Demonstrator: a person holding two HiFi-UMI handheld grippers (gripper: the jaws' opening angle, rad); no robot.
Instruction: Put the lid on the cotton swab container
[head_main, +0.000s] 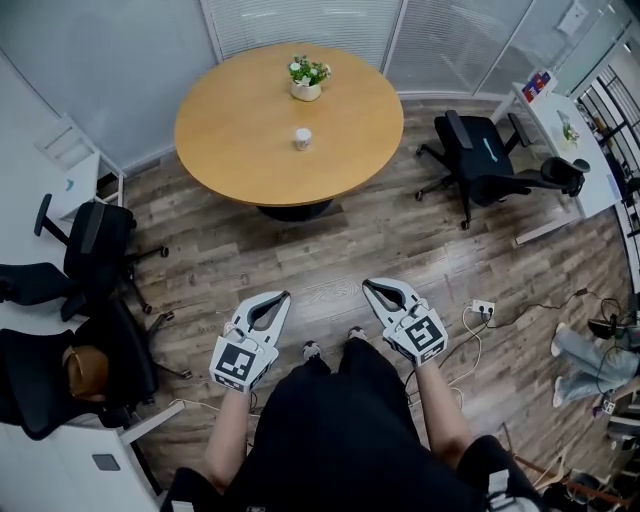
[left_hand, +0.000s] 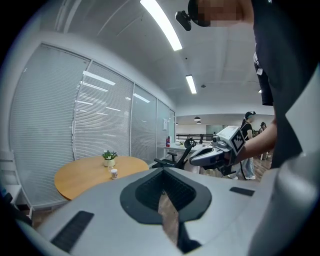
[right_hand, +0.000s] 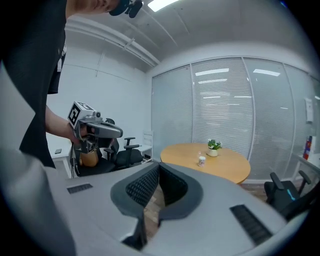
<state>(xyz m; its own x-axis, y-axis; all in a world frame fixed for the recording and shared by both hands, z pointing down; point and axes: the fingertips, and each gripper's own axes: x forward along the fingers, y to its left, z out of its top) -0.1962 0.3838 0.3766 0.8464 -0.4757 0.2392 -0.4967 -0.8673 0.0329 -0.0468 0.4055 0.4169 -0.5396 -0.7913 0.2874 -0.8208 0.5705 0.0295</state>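
Note:
A small white cotton swab container stands on the round wooden table, far ahead of me; it also shows as a tiny cup in both gripper views. From here I cannot make out a lid. My left gripper and my right gripper hang side by side above the wooden floor, well short of the table, and point towards it. On both, the jaws stand together with nothing between them. Each gripper view also shows the other gripper: the right gripper and the left gripper.
A potted plant stands behind the container on the table. Black office chairs stand at the right and at the left. A white desk is at the far right. A power strip with cables lies on the floor near another person's legs.

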